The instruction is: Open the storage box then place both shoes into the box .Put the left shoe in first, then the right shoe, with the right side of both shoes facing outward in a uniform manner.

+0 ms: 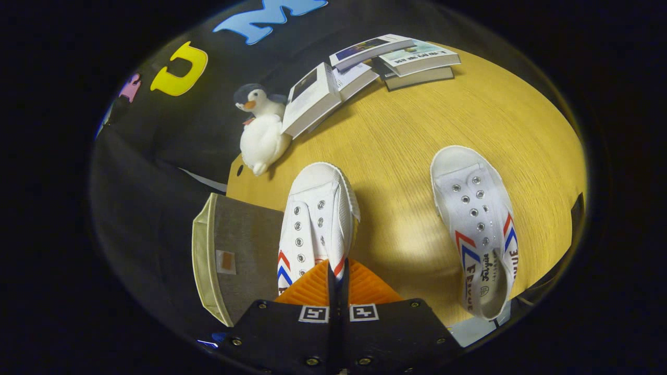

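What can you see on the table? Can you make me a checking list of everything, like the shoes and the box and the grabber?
Surface: round wooden table, bare between the shoes.
Job's things: one white shoe held up by the fingers, over the table's edge beside the grey storage box; second white shoe lies on the table, apart from it.
Clutter: toy penguin at the table's edge, leaning by a white book; more books stacked beyond.
Grippers: gripper shut on the held shoe's heel edge.
Cables: nothing seen.
Surroundings: black cloth wall behind the table.
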{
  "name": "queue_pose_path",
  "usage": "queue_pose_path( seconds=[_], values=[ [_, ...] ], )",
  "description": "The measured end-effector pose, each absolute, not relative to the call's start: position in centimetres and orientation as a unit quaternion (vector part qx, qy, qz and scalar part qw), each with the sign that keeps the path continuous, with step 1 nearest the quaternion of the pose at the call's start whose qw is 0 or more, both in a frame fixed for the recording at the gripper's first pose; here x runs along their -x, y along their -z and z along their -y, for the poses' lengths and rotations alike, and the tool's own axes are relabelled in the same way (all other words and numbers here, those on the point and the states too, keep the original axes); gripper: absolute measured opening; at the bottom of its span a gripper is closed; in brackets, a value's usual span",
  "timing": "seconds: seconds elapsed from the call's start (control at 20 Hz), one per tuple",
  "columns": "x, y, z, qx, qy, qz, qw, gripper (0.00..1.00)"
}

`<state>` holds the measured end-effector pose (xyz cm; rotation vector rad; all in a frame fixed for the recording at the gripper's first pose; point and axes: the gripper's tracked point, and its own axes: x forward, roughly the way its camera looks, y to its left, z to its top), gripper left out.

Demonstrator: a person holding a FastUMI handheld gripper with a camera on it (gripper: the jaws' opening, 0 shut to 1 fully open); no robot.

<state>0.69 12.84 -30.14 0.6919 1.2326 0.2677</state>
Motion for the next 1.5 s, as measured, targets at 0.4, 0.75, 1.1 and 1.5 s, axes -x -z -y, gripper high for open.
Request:
queue_pose_path(
  seconds=[0.4, 0.75, 1.1, 1.5],
  values=[
    [-2.5, 23.0, -18.5, -0.343, -0.157, -0.533, 0.757, 0.0],
    [-2.7, 20.1, -24.8, -0.339, -0.185, -0.522, 0.76, 0.0],
    [-1.9, 20.5, -31.4, -0.312, -0.207, -0.531, 0.76, 0.0],
    [-0.6, 22.6, -36.5, -0.265, -0.214, -0.546, 0.765, 0.0]
  ],
)
